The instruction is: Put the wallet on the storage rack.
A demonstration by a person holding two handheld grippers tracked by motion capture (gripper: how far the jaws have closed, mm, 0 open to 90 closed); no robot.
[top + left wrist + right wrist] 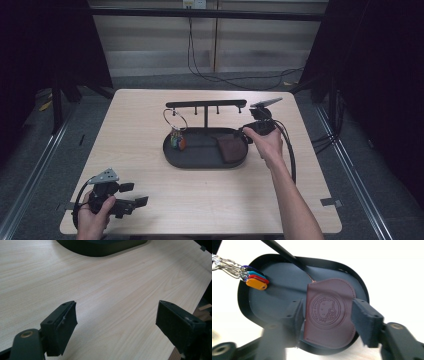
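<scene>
On the pale wooden table [150, 120] amid black curtains [385, 75]: both grippers' jaws wide, empty.

The left hand [92, 217] rests at the table's near left corner, holding the left gripper [131, 195] low over the wood and pointing right along the near edge. Its jaws stand wide apart with nothing between them. The right forearm [295, 200] reaches from the near edge toward the table's middle. The right hand [265, 142] holds the right gripper [327, 312] tilted downward, jaws parted and pressing on nothing.
</scene>
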